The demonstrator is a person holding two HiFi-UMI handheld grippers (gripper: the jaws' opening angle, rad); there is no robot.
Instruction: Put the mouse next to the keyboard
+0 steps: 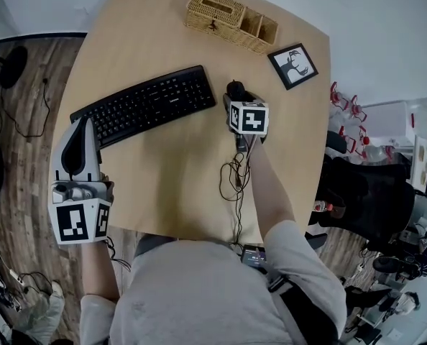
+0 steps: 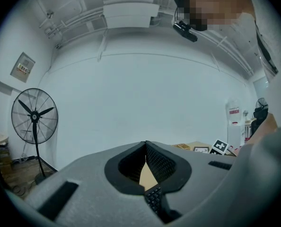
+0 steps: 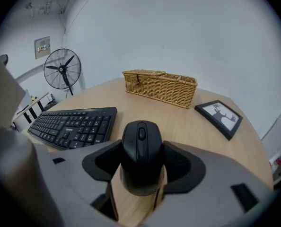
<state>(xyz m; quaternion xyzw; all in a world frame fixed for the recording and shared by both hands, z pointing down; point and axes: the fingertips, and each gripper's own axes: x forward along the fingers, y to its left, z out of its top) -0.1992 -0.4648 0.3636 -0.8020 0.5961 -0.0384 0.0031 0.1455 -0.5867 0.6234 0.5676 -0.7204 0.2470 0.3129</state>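
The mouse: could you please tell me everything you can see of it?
The mouse is matte black, plastic by its look, with a rounded back, two buttons and a scroll wheel; no cord shows. It sits level, nose pointing away, gripped at both sides by the right tool. It is just off the right end of the keyboard, not touching it, low over the wooden table; contact there is unclear.

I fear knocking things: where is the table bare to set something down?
Bare: the strip between keyboard and basket, and the wide patch on the person's side of the keyboard. Crowded: by the mouse in the right gripper, and the cable at the front edge.
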